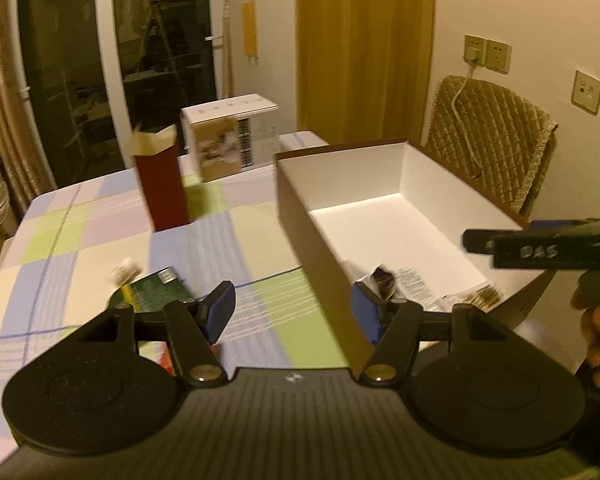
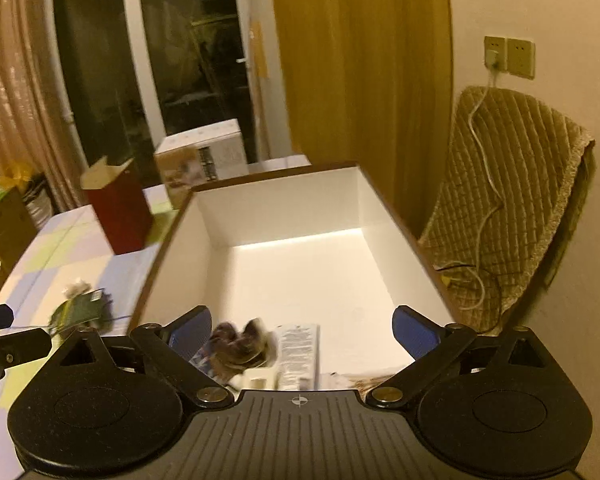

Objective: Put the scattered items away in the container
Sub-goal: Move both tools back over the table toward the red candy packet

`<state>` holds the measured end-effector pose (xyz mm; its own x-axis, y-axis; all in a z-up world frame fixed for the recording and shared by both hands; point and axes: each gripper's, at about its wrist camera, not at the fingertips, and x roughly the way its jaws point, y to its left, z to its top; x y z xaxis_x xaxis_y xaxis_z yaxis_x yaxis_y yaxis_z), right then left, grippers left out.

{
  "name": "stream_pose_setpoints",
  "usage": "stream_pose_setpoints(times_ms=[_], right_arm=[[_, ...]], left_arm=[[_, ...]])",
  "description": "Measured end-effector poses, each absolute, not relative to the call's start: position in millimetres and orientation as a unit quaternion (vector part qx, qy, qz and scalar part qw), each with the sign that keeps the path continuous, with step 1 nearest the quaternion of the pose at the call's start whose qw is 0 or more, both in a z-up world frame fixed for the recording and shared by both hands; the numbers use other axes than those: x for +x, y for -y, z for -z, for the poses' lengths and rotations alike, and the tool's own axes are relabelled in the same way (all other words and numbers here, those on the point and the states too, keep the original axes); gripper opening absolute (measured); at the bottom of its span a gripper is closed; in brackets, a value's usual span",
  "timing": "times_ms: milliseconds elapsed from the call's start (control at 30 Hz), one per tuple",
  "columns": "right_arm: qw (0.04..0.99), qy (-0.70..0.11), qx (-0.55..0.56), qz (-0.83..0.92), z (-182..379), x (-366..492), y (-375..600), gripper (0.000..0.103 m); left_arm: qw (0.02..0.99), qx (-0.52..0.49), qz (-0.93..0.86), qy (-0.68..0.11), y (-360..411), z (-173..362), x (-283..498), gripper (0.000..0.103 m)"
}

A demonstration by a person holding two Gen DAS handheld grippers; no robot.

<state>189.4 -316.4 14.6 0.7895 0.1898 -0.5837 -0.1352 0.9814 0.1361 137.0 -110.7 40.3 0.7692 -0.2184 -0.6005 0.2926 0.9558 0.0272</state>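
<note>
My right gripper hangs with jaws wide apart and nothing between them over the near end of the white box, where a dark crumpled wrapper and a printed leaflet already lie; my left gripper is half open and empty. The green packet at lower left still lies on the checked tablecloth, and I could knock the box wall reaching for it. Only "DAS", handwritten at right, reads clearly; the leaflet print is blurred.
</note>
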Motion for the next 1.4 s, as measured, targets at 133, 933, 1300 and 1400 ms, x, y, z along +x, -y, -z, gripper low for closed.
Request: stream_pose_setpoints(times_ms=[133,933,1300,1400], right_arm=[[0.947,-0.301,0.030,-0.104,-17.8,172.4,302.4,0.101],[0.914,-0.284,-0.088,-0.276,-11.8,108.0,151.1,0.101],[0.891,-0.325,-0.118,-0.294,40.9,141.9,92.4,0.101],[0.889,-0.343,-0.107,-0.283,54.8,157.5,87.4,0.101]], left_arm=[[0.940,0.054,0.112,-0.318,80.2,-37.6,122.3,0.060],[0.950,0.002,-0.010,-0.311,-52.4,-26.6,102.6,0.087],[0.946,-0.029,-0.007,-0.323,-76.9,1.7,141.8,0.088],[0.944,-0.038,-0.003,-0.328,-79.0,12.5,150.1,0.088]])
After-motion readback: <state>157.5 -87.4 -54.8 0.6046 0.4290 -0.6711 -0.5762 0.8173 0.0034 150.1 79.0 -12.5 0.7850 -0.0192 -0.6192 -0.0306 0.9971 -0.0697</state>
